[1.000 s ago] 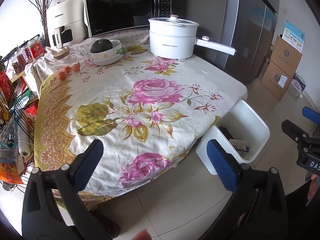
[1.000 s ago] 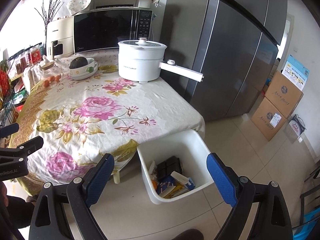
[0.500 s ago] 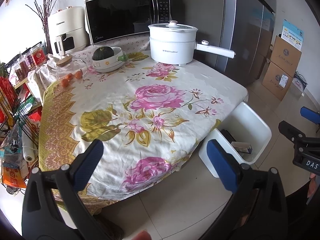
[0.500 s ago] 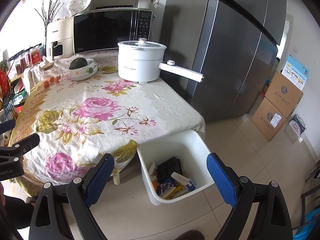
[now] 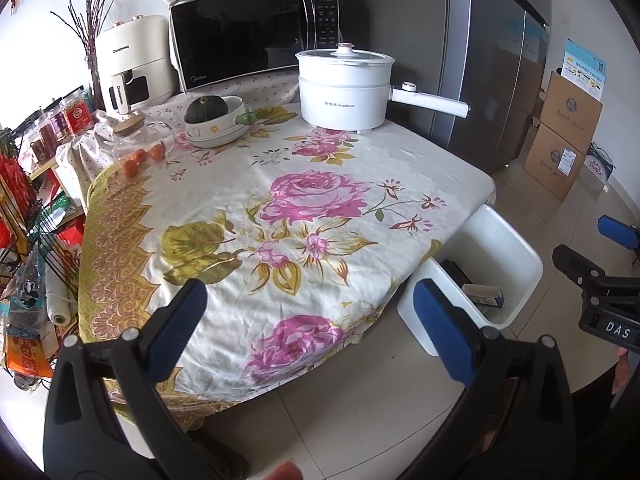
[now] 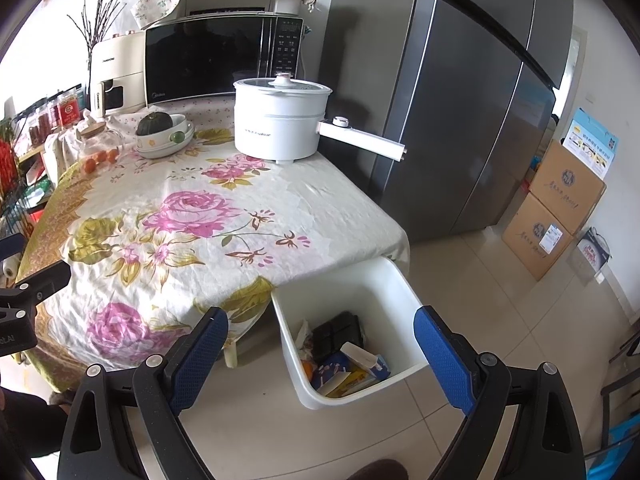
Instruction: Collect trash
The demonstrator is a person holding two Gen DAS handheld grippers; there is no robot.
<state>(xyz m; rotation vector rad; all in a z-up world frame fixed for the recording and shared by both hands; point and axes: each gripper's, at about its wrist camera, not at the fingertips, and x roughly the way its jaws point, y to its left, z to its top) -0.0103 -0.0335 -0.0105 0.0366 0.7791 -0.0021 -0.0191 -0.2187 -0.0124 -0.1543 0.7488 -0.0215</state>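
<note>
A white trash bin (image 6: 404, 304) stands on the floor at the table's near right corner. It holds several pieces of trash (image 6: 344, 360): a dark tray, small cartons and wrappers. In the left wrist view the bin (image 5: 516, 248) shows a dark item and a small box inside. My right gripper (image 6: 320, 344) hangs open above and in front of the bin, with nothing between its blue pads. My left gripper (image 5: 310, 316) is open too, over the table's front edge, empty. The floral tablecloth (image 5: 280, 208) shows no loose trash in its middle.
At the table's back stand a white electric pot (image 5: 344, 88), a bowl with a green squash (image 5: 216, 120), a glass jar with small oranges (image 5: 140, 148), a microwave (image 5: 248, 40) and an air fryer. A grey fridge (image 6: 460, 100) and cardboard boxes (image 6: 560, 208) are right; a wire rack (image 5: 24, 216) left.
Both grippers have drawn back and risen slightly, so the table and bin look a little farther off. Both stay open and empty.
</note>
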